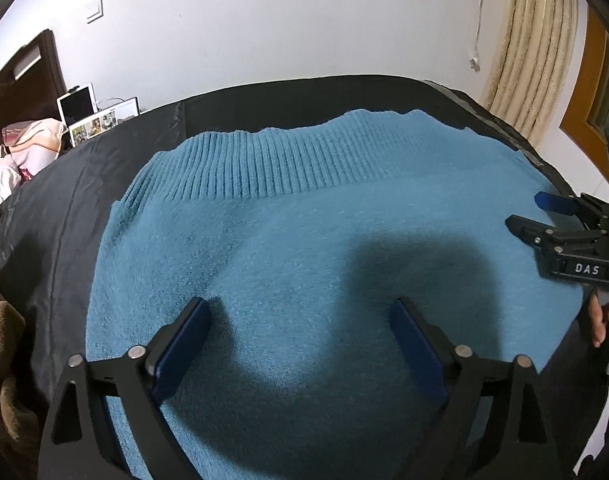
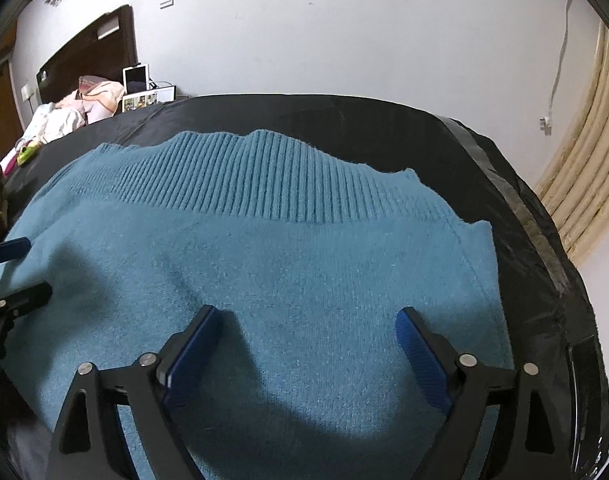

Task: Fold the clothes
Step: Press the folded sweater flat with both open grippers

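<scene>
Both views are bright and sharp; dark soft shadows lie in the lower centre, and fisheye bending darkens the corners.

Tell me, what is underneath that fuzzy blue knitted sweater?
The fuzzy blue knitted sweater lies on a black cloth cover, visible around its edges. Whatever sits beneath the middle is hidden.
</scene>
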The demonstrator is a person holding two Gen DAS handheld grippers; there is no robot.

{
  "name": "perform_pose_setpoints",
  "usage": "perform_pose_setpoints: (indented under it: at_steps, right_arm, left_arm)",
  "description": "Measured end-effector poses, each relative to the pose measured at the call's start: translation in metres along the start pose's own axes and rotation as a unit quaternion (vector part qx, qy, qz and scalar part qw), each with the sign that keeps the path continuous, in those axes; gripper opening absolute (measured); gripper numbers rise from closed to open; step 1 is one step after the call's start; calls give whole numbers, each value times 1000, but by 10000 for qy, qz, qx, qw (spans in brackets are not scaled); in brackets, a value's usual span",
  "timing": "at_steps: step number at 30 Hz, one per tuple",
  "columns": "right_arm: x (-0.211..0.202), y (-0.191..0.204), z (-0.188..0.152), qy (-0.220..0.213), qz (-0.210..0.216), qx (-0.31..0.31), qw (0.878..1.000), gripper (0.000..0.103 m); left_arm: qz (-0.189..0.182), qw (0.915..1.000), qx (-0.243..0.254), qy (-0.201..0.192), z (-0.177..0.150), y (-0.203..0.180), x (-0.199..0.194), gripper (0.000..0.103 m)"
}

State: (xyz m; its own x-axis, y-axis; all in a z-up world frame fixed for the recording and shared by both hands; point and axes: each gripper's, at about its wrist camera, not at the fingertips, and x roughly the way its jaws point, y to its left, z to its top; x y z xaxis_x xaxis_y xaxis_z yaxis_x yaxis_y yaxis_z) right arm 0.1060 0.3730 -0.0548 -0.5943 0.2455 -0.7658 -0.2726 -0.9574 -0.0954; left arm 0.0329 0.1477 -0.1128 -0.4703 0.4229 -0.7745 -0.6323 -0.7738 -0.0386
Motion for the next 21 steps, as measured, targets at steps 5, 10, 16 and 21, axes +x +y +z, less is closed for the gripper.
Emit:
perform_pose_setpoints:
  at_steps: [5,10,16,21]
  right_arm:
    - [2,-3,-3,-51,-21,160,9999,98]
    - [3,-6,-6,-95,16,320,9994,102]
    - [4,-7,-5,-78,51,368,9993,102]
    - [6,-11,-5,-52,150,437,9989,102]
  left_arm:
    - [13,9999,-58,-115,-2,2,1,101]
    - [19,9999,-84,-145,-2,2,2,102]
    - [33,9998,-108,-140,-2,2,2,102]
    - [40,9998,-112,-138,-2,1,2,102]
